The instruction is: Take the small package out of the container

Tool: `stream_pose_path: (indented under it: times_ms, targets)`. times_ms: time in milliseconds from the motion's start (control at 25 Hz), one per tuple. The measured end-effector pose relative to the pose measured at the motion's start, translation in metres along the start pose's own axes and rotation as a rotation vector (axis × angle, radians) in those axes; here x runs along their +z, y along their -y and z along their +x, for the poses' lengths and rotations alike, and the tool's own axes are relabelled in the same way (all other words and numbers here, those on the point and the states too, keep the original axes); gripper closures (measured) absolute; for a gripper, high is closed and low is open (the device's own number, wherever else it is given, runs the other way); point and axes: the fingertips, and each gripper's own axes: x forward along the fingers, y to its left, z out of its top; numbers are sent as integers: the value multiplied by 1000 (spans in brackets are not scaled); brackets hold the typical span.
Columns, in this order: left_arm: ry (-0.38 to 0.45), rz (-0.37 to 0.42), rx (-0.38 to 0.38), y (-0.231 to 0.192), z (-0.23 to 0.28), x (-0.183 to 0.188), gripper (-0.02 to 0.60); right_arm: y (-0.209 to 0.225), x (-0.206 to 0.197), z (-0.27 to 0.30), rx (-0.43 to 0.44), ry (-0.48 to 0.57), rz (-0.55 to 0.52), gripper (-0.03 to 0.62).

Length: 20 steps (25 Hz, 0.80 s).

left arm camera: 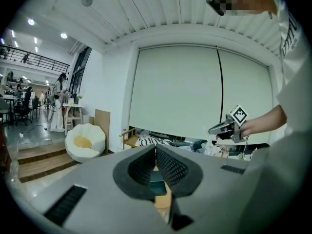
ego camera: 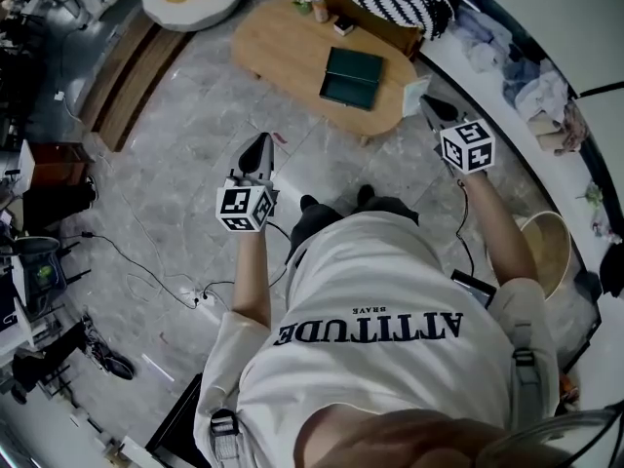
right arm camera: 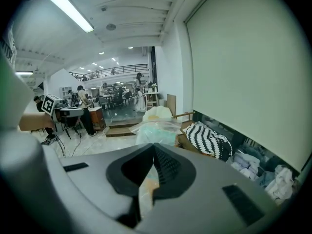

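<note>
Wooden and low, the table (ego camera: 283,37) in the head view carries the dark green container (ego camera: 352,77), apparently closed, well ahead of the person. No small package shows. In the left gripper view, the left gripper (left arm camera: 156,149) has its jaws together on nothing. In the right gripper view, the right gripper (right arm camera: 154,148) is likewise pressed closed, with a clear bag (right arm camera: 157,129) beyond its tips. Both should probably part before reaching in, one steadying the container while the other lifts.
</note>
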Motion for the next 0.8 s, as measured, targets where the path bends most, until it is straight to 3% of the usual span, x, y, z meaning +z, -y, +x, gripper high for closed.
stream_pose_path:
  times_ms: [400, 800]
  targets:
    - [14, 37, -81, -39, -20, 18, 558, -39, 32, -11, -94, 85, 41, 572]
    - [41, 39, -90, -73, -32, 30, 558, -60, 46, -15, -145, 148, 48, 573]
